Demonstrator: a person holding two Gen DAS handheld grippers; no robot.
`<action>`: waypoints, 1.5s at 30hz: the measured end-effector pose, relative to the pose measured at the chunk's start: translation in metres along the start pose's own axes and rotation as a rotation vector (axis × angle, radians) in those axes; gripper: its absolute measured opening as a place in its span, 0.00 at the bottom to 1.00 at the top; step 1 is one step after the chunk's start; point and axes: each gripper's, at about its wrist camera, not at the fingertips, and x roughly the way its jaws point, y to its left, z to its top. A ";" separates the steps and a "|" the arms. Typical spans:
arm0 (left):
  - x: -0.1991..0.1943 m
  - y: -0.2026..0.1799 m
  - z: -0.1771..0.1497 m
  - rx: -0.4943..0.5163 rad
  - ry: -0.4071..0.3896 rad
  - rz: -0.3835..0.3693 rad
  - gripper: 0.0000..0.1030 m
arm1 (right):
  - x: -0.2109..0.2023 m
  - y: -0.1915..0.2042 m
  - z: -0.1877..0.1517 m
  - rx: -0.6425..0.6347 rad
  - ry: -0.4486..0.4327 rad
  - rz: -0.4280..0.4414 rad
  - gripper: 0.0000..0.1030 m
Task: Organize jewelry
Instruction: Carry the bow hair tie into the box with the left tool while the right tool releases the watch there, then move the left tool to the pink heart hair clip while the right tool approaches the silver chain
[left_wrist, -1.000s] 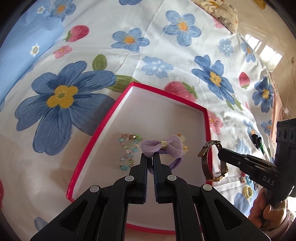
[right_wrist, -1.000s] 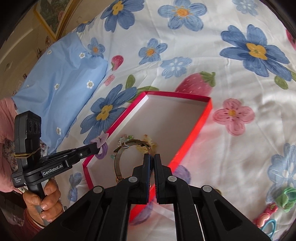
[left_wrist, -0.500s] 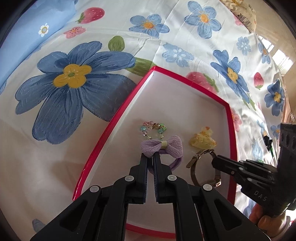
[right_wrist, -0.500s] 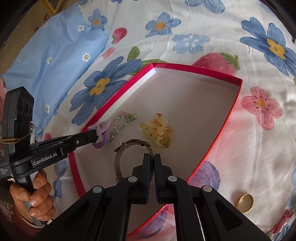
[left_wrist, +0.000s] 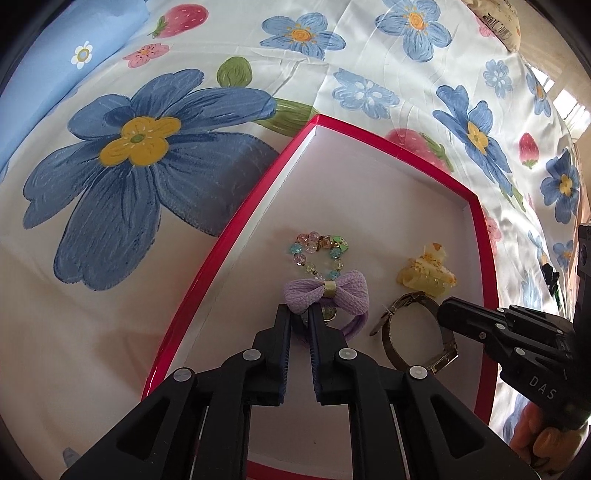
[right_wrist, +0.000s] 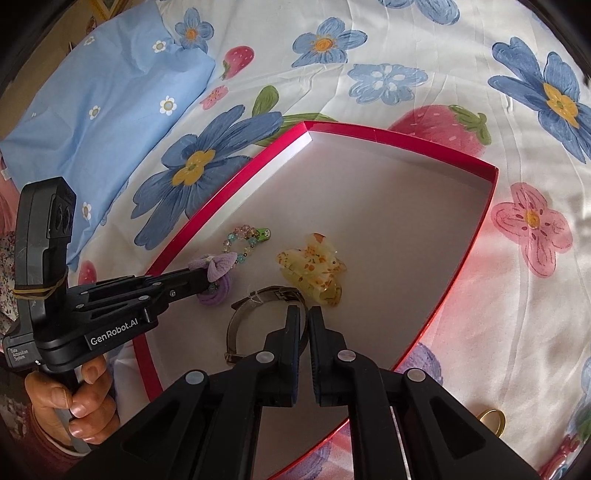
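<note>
While the red-rimmed box lies beneath both grippers, placing is judged underway: the watch is pinched in the right gripper, the purple bow hair tie in the left gripper; release is called for next.

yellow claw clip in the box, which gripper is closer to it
Right. The right gripper, shut on the metal bracelet, sits just beside the yellow claw clip. The left gripper, shut on the purple bow hair tie, is farther off, past the bracelet.
</note>
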 end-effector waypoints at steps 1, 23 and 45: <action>0.000 0.000 0.000 -0.001 0.000 0.001 0.09 | 0.000 0.000 0.000 0.001 0.000 0.002 0.06; -0.063 -0.010 -0.022 -0.021 -0.100 -0.049 0.39 | -0.080 -0.026 -0.026 0.133 -0.193 0.079 0.34; -0.091 -0.104 -0.057 0.176 -0.064 -0.162 0.45 | -0.186 -0.107 -0.123 0.310 -0.340 -0.069 0.43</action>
